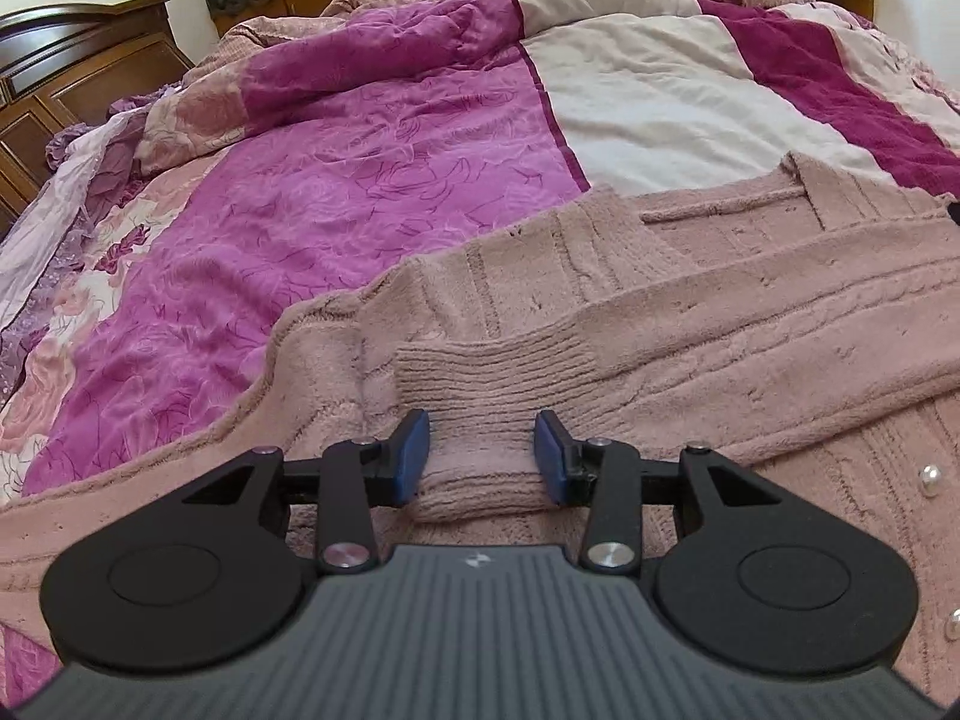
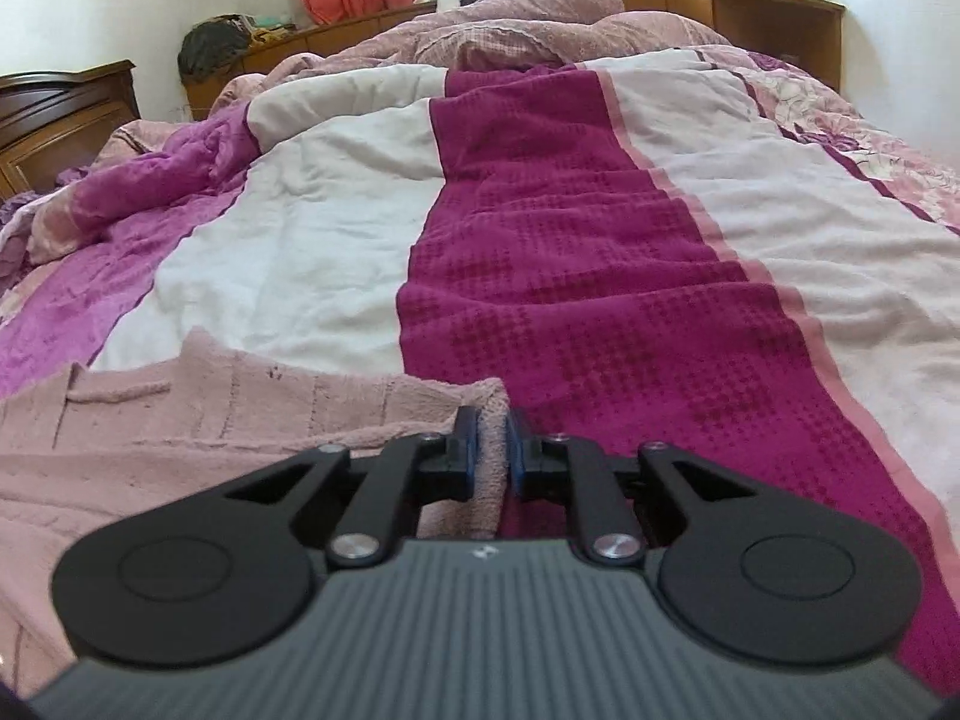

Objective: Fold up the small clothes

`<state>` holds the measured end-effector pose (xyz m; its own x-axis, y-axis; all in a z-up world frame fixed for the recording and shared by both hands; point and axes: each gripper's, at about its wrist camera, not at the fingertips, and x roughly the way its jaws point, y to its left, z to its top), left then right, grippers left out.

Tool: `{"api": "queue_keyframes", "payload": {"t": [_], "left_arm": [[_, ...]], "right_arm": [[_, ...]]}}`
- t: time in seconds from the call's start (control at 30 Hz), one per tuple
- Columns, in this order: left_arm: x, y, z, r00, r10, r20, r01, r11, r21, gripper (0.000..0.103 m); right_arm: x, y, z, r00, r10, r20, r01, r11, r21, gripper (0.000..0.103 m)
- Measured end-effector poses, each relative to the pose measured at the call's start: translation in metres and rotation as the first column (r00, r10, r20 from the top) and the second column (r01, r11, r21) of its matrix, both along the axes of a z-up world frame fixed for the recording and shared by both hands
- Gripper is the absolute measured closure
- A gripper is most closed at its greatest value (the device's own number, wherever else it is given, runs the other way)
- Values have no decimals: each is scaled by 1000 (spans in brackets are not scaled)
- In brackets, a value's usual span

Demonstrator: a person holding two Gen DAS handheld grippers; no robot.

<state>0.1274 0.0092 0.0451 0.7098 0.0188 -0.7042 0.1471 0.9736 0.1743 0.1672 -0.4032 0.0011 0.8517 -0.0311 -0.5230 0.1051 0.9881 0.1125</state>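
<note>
Spreading across the bed (image 1: pixel 372 192), ahead of both tools and under them: a patchwork quilt (image 2: pixel 570 276) in magenta, cream and pink. Lying flat on that quilt, a fuzzy pink knit cardigan (image 1: pixel 750 312), reaching from beneath the left tool to just ahead and to the right of it, one sleeve folded across the body. Resting directly between the blue pads of the left tool (image 1: pixel 482 456): the ribbed cuff (image 1: pixel 480 384) of that sleeve, jaws partly apart, pads at the cuff's sides but apparently not pinching it. Clamped in the right tool (image 2: pixel 492 450): a bunched edge of the cardigan, pads pressed on the fabric, the rest of the garment trailing to the tool's left. Judged as mid-fold: one corner secured, sleeve laid in. Next move likely calls for the left tool closing on cloth, then both lifting together and carrying one edge over. Pearl buttons (image 1: pixel 930 473) just visible to the right of the left tool. Hidden by the tool bodies: the near hem. Cut off: the cardigan's far side in each view. Unclear which corner the right tool grips.
</note>
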Motion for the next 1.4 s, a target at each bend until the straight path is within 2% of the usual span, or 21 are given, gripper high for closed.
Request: {"api": "queue_keyframes", "payload": {"t": [0.03,0.1,0.17,0.33,0.43,0.6,0.73,0.83,0.9,0.93,1.23,1.4], "left_arm": [[0,1,2,1000,1,1,-1,1000,-16,56],[-1,6,7,1000,5,3,-5,998,-59,56],[-3,8,12,1000,19,8,-18,996,-85,56],[-11,15,15,999,34,19,-31,992,-126,56],[-9,17,7,998,62,-3,-62,993,-103,56],[-8,27,-2,996,94,-10,-94,987,-132,51],[-11,28,2,994,107,-11,-107,984,-141,51],[-21,32,11,992,122,-7,-122,979,-163,51],[-32,35,17,991,134,-1,-132,975,-181,51],[-37,37,20,990,142,-1,-140,972,-190,51],[-89,62,44,971,239,-3,-232,941,-246,49],[-117,81,55,953,302,0,-291,919,-268,41]], "right_arm": [[-4,2,5,1000,-6,1,6,1000,-8,82],[-11,7,13,1000,-12,11,12,999,-38,67],[-25,15,23,1000,5,31,-3,997,-74,62],[-66,41,37,994,110,10,-108,990,-92,61],[-85,51,32,990,140,-23,-140,990,-30,60],[-104,60,5,987,140,-80,-134,989,68,61],[-105,62,-7,992,109,-62,-103,990,96,61],[-107,64,-1,994,92,-54,-86,990,113,56],[-112,63,3,995,93,-40,-86,987,134,46],[-114,64,5,995,92,-35,-87,986,141,44],[-145,79,35,994,112,-10,-109,983,146,43],[-165,90,48,992,130,-9,-126,976,176,36]]}}
